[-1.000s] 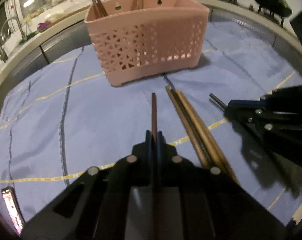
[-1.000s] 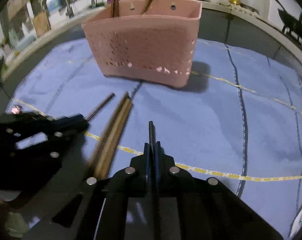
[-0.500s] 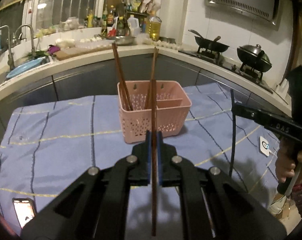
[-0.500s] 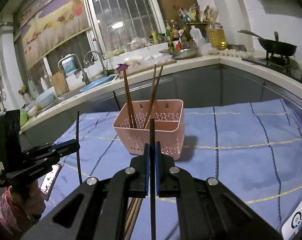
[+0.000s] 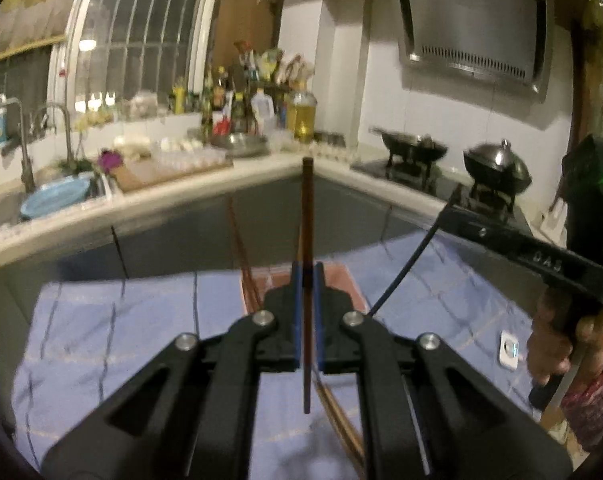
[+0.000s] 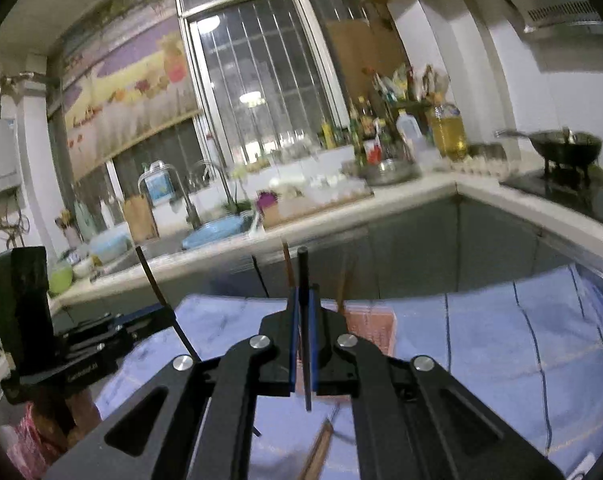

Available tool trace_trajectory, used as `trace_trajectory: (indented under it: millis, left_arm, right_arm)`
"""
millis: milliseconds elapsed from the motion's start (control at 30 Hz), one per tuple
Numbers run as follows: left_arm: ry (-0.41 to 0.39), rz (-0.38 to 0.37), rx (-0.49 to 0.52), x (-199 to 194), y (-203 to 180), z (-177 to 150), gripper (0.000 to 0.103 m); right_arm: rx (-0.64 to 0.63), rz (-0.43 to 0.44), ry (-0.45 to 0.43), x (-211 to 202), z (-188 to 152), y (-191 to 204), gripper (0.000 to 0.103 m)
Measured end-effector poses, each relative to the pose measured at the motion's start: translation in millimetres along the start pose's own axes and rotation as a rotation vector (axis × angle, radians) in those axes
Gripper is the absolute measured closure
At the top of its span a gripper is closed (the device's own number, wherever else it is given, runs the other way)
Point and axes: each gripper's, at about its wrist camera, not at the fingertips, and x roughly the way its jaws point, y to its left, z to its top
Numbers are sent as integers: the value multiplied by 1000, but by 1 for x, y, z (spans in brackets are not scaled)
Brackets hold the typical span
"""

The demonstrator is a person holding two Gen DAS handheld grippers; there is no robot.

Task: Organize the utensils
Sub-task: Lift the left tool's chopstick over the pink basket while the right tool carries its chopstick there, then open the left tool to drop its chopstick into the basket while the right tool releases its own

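Brown wooden chopstick [image 5: 306, 240] stands upright, clenched between the jaws of the left gripper [image 5: 306, 320]. A thin black chopstick [image 6: 304, 320] is likewise clamped upright in the right gripper [image 6: 304, 344]. Both hang above the blue checked cloth [image 5: 113, 332] on the desk. The pink basket [image 6: 371, 330], already holding several chopsticks, sits just beyond the jaws and is largely hidden by them.

Risk, as judged: each stick is pinched at a single narrow point, so it could pivot or slip during lowering. A tip could strike the basket rim or the sticks already inside and miss. Two grippers working close together could collide. More brown chopsticks [image 5: 341, 428] lie loose on the cloth below.
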Motion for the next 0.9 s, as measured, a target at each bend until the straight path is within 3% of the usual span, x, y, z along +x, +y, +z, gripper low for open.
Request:
trace_trajectory:
  millis: [167,300,433,600,667,733,767,900]
  left_arm:
    - [-57,31,-26,14,9,50,98]
    - [-72,74,-36,41,20,72,98]
    - [-10,74,-53,80,31,67,98]
    - [96,70,-65,120,35,30,98]
    - [134,90,-66,132,34,18,93]
    - [173,114,-76,143,36,9,72]
    - [175,132,-88,143,37,8,67]
    - [101,189,-136,120,40,6,54]
  right_arm:
    - [-23,-7,-36,31,47,12,98]
    - [-51,-23,-23,65,62,17,98]
    - [-68,-21,10,95,55,12,98]
    - [-51,-16,110,129,23,-5,98]
    - [-25,-13,149,141,8,-11,97]
    - [2,-16,182,150,-1,-15,97]
    - [16,-23,194,152,-4,-16,97]
    - [72,-18,164,141,-5,-19,93]
